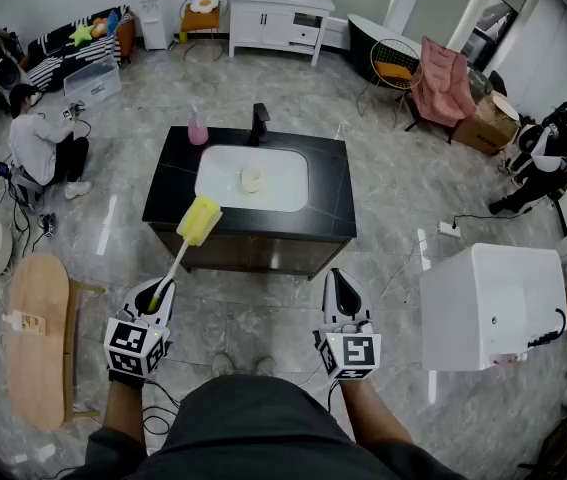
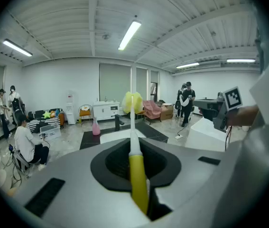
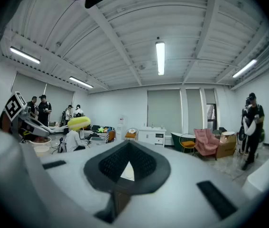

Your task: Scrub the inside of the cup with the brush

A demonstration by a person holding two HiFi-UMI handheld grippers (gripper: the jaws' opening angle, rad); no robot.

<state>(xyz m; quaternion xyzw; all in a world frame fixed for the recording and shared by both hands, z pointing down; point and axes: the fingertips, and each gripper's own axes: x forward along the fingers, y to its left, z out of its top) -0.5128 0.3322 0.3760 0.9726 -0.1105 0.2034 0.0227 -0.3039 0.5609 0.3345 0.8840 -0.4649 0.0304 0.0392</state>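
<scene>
Grey marble floor below; ahead of my fingers stands a black counter with a white sink. My left gripper grasps the brush by its handle, which runs straight out from my fingers with the sponge head towards the counter. My right gripper is clenched on nothing.

Brush: yellow sponge head, thin white shaft, yellow grip end. It is clamped by the grip end in the left gripper and slants forward, its head over the black counter's near left edge. Cup: small and pale, inside the white basin; its pose is unclear.
</scene>
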